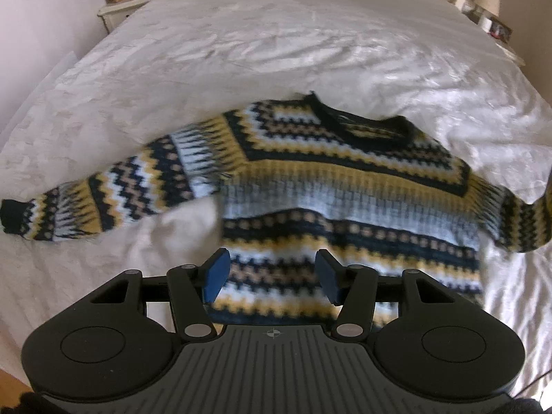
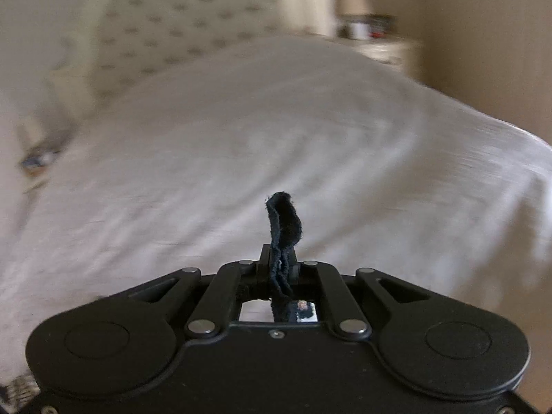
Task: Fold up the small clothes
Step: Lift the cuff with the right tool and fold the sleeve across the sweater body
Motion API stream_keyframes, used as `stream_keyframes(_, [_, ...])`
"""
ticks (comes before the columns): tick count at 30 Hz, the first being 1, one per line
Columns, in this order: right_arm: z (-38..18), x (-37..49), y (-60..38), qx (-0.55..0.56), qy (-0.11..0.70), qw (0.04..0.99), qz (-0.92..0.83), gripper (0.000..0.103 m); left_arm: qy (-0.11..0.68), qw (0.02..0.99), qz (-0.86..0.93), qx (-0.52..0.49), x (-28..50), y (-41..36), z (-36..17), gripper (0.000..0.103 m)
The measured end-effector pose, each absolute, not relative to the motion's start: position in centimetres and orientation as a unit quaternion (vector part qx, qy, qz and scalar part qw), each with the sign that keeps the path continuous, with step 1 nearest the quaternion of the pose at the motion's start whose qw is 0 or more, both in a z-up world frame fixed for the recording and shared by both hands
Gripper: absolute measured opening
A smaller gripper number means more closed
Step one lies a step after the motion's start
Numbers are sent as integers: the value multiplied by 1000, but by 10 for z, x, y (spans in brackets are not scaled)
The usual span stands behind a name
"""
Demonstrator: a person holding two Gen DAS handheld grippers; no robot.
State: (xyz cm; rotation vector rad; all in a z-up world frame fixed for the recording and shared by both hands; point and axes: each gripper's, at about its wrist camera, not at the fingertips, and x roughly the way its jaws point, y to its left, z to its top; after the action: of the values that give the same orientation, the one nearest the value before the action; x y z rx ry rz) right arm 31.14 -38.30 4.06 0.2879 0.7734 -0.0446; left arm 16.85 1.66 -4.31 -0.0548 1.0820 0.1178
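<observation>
A small knitted sweater (image 1: 331, 186) with navy, yellow, white and tan zigzag bands lies spread on the white bed (image 1: 276, 45), neck away from me. Its left sleeve (image 1: 86, 200) lies flat out to the left; its right sleeve (image 1: 531, 220) rises at the frame's right edge. My left gripper (image 1: 270, 276) is open and empty, its blue pads (image 1: 215, 277) just above the sweater's hem. My right gripper (image 2: 279, 262) is shut on a dark navy cuff (image 2: 284, 217), which sticks up between the fingers above the bed (image 2: 241, 131). The right view is blurred.
A nightstand (image 1: 120, 7) with a picture frame and clock stands at the far left of the bed. Another with a lamp (image 1: 488, 0) stands at the far right. A tufted headboard (image 2: 165, 24) is behind the bed. Wood floor (image 1: 10, 383) shows at the lower left.
</observation>
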Motion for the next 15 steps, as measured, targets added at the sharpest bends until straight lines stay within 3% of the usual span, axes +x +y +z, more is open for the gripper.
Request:
stream_keyframes(6, [33, 333, -240, 151, 372, 911, 94, 10, 510, 857, 70, -24, 174, 65, -45, 54])
stream_keyframes(15, [-64, 353, -76, 146, 455, 861, 176, 10, 520, 850, 85, -10, 173, 127, -55, 54])
